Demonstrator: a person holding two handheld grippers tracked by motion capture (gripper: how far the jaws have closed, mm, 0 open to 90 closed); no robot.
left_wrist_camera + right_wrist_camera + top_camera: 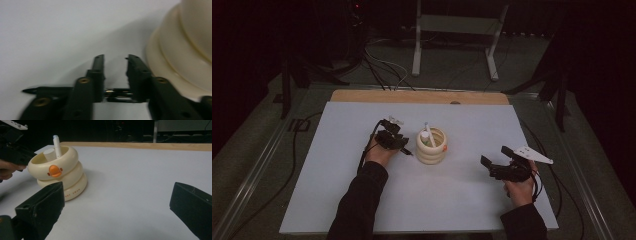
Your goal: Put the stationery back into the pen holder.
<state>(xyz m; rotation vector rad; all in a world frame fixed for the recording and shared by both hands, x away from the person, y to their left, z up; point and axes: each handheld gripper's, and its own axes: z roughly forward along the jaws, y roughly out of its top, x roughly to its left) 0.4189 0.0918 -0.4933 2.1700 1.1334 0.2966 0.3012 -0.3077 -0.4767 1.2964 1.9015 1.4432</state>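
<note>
Jaws on your right gripper (496, 165) were spread wide over bare white table (472, 125), nothing between them. Further in, your left gripper (115, 61) had a black pen (47, 90) pinched crosswise, tip sticking out sideways, right beside the cream ringed duck-face holder (58, 171), which had a white marker (57, 146) standing inside.

The holder (58, 172) looks like smooth, glossy cream plastic with an orange plastic beak (54, 170). Under it, the table (462, 190) has a matt white top; behind it runs a bare wood edge (419, 96). The black pen (50, 90) beside it has shiny metal.
</note>
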